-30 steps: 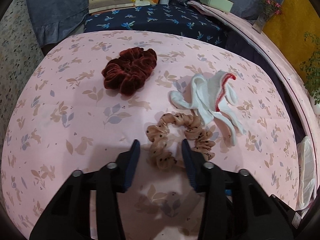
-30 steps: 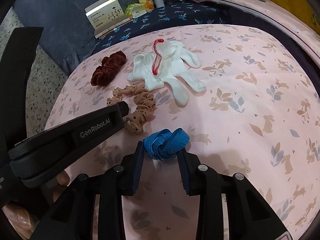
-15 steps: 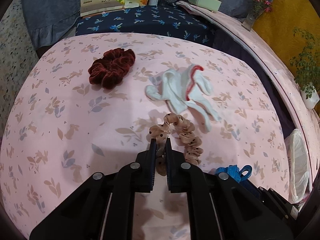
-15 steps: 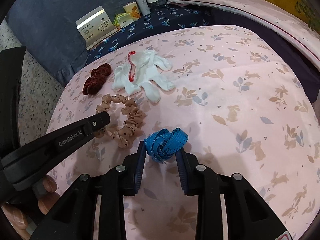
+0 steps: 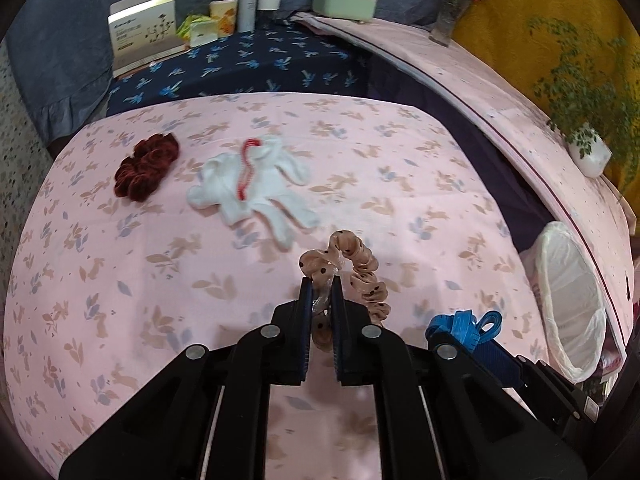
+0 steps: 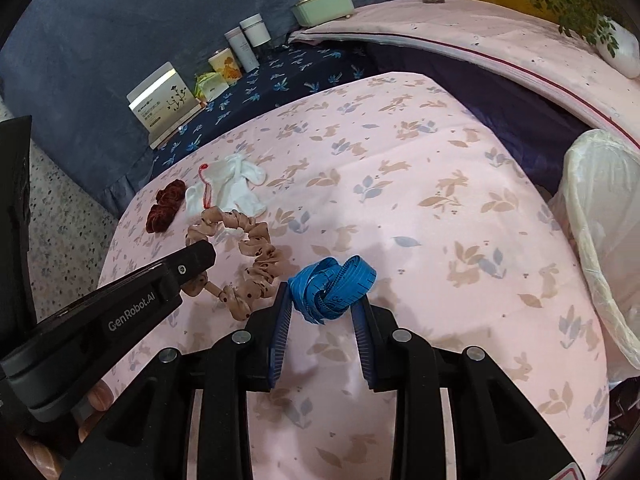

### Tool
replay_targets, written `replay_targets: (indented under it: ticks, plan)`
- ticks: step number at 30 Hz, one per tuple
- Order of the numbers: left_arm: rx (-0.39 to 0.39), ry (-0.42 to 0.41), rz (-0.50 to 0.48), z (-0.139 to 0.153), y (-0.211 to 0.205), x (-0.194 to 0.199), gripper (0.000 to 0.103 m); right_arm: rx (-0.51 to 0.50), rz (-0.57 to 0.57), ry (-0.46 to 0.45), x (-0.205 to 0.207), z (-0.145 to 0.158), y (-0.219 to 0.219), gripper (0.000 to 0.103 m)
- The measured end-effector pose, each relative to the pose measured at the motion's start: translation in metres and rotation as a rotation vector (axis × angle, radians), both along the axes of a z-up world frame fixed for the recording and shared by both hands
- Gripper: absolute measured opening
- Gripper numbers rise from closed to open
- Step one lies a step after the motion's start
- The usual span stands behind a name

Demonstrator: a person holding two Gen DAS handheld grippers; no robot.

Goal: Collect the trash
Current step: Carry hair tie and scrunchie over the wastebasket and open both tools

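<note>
My left gripper (image 5: pixel 321 286) is shut on a tan dotted scrunchie (image 5: pixel 360 268) and holds it above the pink bedspread (image 5: pixel 120 300); the scrunchie also shows in the right wrist view (image 6: pixel 256 256). My right gripper (image 6: pixel 321 304) is shut on a bundled blue tape measure (image 6: pixel 332 284), also seen in the left wrist view (image 5: pixel 464 326). A white glove (image 5: pixel 256 186) and a dark red scrunchie (image 5: pixel 146 168) lie on the bedspread farther back. A white-lined trash bin (image 5: pixel 568 300) stands at the right edge of the bed, also in the right wrist view (image 6: pixel 600 232).
Boxes, jars and a card (image 5: pixel 144 36) stand on the dark blue floral cloth (image 5: pixel 248 68) behind. A pink ledge (image 5: pixel 500 92) with potted plants (image 5: pixel 588 148) runs along the right. Speckled floor (image 6: pixel 68 216) lies to the left.
My left gripper closed on the tan scrunchie and lifted it, moving right toward the bin. My right gripper carried the blue tape measure the same way; the bin has come into view.
</note>
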State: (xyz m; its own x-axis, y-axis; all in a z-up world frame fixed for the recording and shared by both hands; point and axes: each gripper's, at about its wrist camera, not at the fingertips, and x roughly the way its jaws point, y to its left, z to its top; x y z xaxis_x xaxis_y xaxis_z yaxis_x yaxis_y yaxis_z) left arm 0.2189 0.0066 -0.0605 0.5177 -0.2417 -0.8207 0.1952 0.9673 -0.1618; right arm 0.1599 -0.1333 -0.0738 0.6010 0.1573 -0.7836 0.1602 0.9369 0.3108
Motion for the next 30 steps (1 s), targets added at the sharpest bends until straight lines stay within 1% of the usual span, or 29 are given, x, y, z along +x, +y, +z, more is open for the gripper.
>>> replay_targets:
  ticks: [7, 17, 22, 30]
  plan:
    - [0.014, -0.027, -0.076, 0.013, -0.046, -0.016, 0.008, 0.013, -0.087, -0.029, -0.022, 0.011, -0.047, 0.029]
    - [0.037, -0.051, -0.193, 0.023, -0.112, -0.039, 0.008, 0.034, -0.218, -0.057, -0.057, 0.017, -0.117, 0.029]
    - [0.045, -0.068, -0.259, 0.028, -0.148, -0.052, 0.008, 0.048, -0.291, -0.067, -0.075, 0.017, -0.151, 0.029]
    - [0.061, -0.075, -0.343, 0.028, -0.192, -0.069, 0.008, 0.067, -0.382, -0.072, -0.1, 0.012, -0.195, 0.029]
